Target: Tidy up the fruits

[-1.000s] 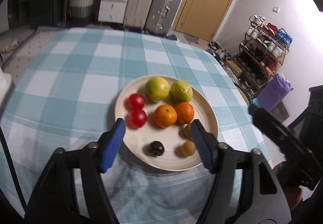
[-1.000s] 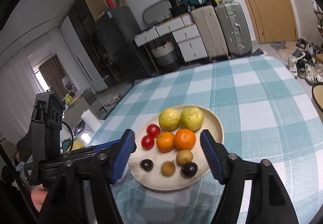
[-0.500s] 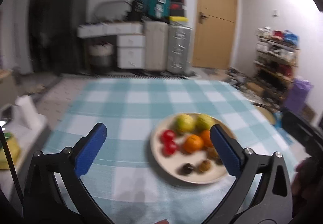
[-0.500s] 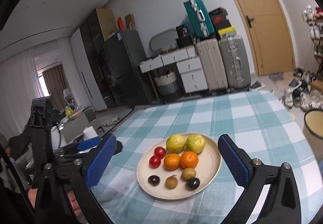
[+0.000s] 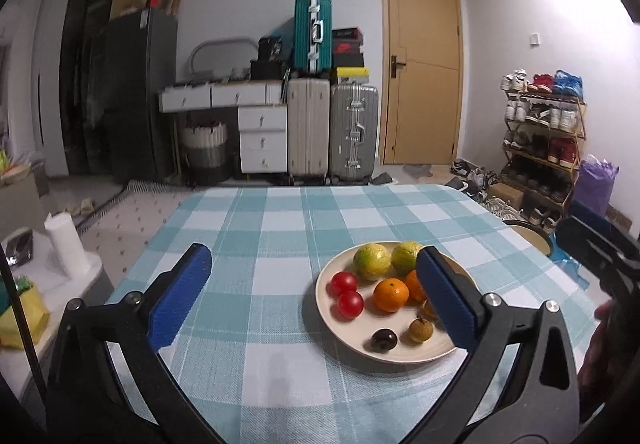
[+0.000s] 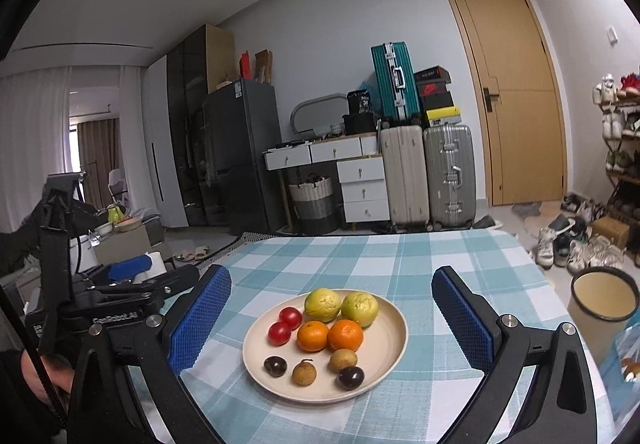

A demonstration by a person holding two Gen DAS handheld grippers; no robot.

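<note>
A cream plate (image 6: pixel 390 344) rests on the blue-checked tablecloth. On it lie two yellow-green citrus fruits (image 6: pixel 322 304), two oranges (image 6: pixel 313 335), two red tomatoes (image 6: pixel 279 333), two dark plums (image 6: pixel 275 365) and two small brown fruits (image 6: pixel 304 373). My right gripper (image 6: pixel 331 273) hovers open and wide in front of the plate, nothing between its blue pads. My left gripper (image 5: pixel 313 252) is open too, left of the plate (image 5: pixel 348 336); its right finger hides part of one orange and a brown fruit. Each gripper shows at the edge of the other's view.
A beige bucket (image 6: pixel 604 296) stands beside the table's right edge. A white paper roll (image 5: pixel 66 248) and clutter sit on a low surface to the left. Suitcases, drawers, a door and a shoe rack (image 5: pixel 540 140) line the far wall.
Both grippers' jaws opened much wider. Both drew back from the plate and tilted up, so more of the room shows. In the left wrist view the plate shifted to the right.
</note>
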